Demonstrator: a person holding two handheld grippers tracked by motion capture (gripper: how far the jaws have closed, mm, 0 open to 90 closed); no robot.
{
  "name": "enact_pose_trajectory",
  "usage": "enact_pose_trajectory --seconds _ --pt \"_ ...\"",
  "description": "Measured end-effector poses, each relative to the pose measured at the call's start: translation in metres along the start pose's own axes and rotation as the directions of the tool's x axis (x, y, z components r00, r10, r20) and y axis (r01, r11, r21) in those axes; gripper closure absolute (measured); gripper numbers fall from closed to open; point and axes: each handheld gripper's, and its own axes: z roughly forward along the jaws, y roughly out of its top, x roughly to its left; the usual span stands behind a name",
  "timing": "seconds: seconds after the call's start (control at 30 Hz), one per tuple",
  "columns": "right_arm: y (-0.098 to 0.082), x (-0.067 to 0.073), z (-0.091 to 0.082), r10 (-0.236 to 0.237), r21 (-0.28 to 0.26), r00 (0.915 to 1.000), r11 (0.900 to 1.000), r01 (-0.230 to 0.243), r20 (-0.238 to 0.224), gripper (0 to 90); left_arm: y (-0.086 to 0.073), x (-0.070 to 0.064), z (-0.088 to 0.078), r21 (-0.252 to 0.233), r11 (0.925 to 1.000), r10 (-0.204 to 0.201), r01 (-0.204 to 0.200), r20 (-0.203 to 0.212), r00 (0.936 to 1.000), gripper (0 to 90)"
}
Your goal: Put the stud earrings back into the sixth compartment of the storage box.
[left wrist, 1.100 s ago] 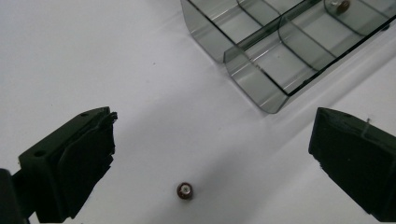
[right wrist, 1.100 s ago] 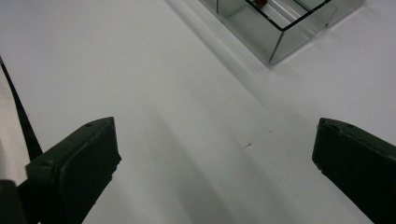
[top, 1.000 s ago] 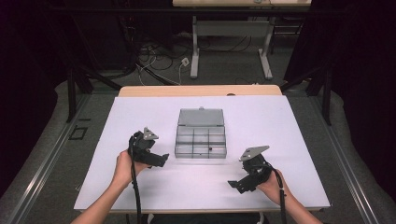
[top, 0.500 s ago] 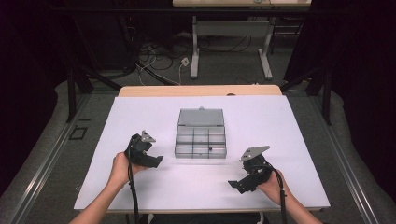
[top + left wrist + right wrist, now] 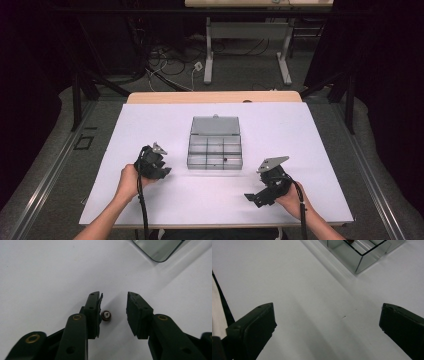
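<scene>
From the high view, a clear compartment box (image 5: 215, 149) sits near the middle of the white table (image 5: 310, 130), its lid laid open on the far side. The left gripper (image 5: 159, 170) is down at the table surface just off the box's near-left corner, held in the person's left hand (image 5: 131, 181). The right gripper (image 5: 256, 196) rests off the box's near-right corner, a little farther from it, in the right hand (image 5: 292, 199).

In the left gripper view, a small dark round part (image 5: 106, 315) — brownish, with a pale centre — lies on the white surface between the jaws, touching or almost touching the left pad while the right pad stands clear of it. The jaws have just been closing, yet a gap remains, so nothing is gripped. A rounded corner of the box shows far off at the top right (image 5: 160, 250).

In the right gripper view, the jaws stand wide apart over bare table with nothing between them — the box's corner (image 5: 362, 257) lies beyond, a small reddish piece (image 5: 350, 241) in one compartment.
</scene>
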Motion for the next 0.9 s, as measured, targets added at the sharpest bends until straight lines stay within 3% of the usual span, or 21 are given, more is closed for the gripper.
enact_pose_trajectory --seconds 0.53,0.7,0.9 --pt "-0.0001 0.0002 0.0006 0.0 0.003 1.0 1.0 0.0 -0.004 0.5 -0.0019 0.0042 0.0066 0.061 0.9981 -0.006 0.006 -0.003 1.0 73.3" --pt "-0.0002 0.0007 0.0001 0.003 0.005 1.0 1.0 -0.003 -0.001 0.5 -0.0026 0.0064 0.0069 0.06 0.9981 -0.013 0.012 0.025 0.9996 77.8" --pt "-0.0003 0.0007 0.0003 0.001 0.005 1.0 1.0 -0.001 -0.001 0.5 -0.0023 0.0068 0.0067 0.063 0.998 -0.005 0.004 0.029 0.9996 79.1"
